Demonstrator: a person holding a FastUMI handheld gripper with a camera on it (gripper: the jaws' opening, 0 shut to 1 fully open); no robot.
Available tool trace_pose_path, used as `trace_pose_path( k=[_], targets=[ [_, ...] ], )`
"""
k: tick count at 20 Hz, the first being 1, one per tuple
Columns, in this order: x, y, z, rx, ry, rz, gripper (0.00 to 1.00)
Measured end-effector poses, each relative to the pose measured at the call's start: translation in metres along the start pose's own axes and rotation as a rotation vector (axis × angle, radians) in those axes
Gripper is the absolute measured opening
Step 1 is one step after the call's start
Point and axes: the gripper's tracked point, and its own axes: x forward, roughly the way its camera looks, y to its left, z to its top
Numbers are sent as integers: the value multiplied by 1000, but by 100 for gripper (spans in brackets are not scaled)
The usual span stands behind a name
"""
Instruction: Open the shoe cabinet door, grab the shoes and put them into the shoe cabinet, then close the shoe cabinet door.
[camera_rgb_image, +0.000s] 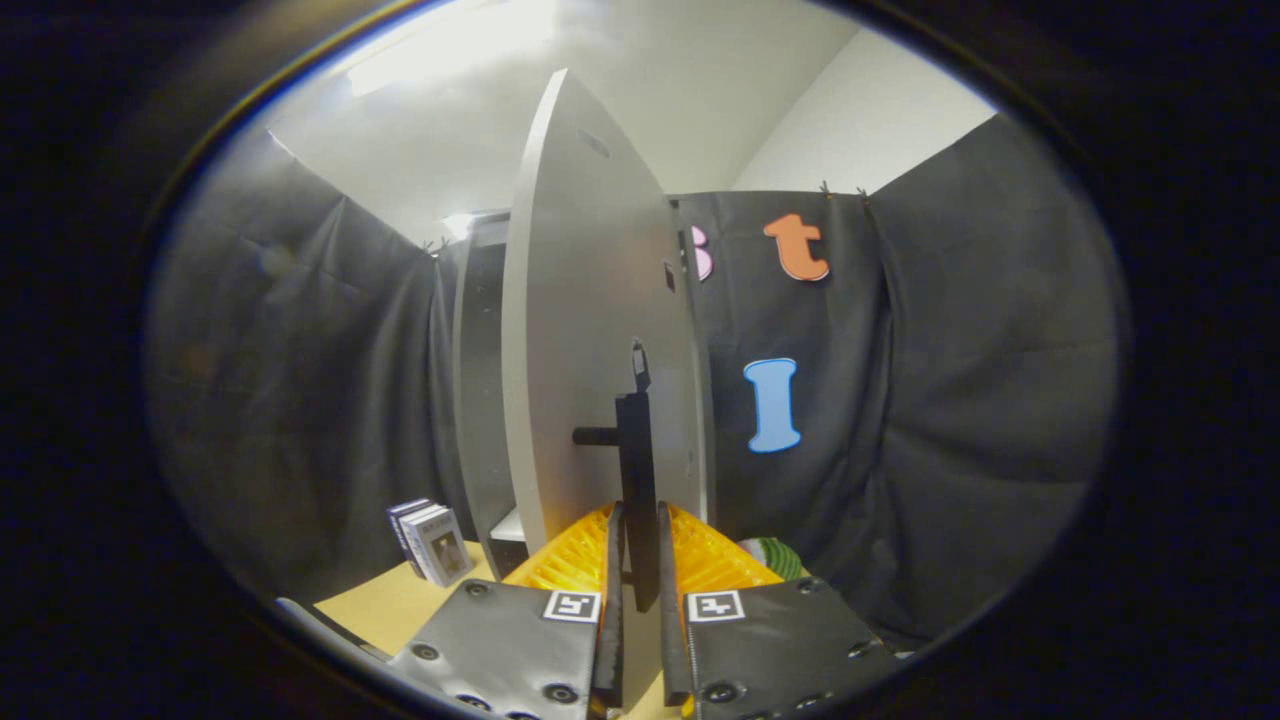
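The tongs (640, 580) are clamped on the slim black bar handle (637, 470) of the tall white flat-panel shoe cabinet door (590, 330), which stands swung open, edge-on, ahead of the dark cabinet body (480, 380). The door looks rigid and light on its hinges; the stiff handle is the sensible hold. A green-striped rounded object (775, 555), perhaps a shoe, lies beyond the fingers, and small boxes (432, 540) stand on the wooden surface (400, 600) near the cabinet's foot.
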Motion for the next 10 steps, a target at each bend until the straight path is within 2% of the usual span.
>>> trace_pose_path(
  k=[4, 6, 10],
  targets=[
    [-22, -22, 12, -8, -46, -68, 17],
    [-28, -37, 15, -15, -63, -136, 16],
    [-43, -39, 16, 0, -86, -153, 11]
  ],
)
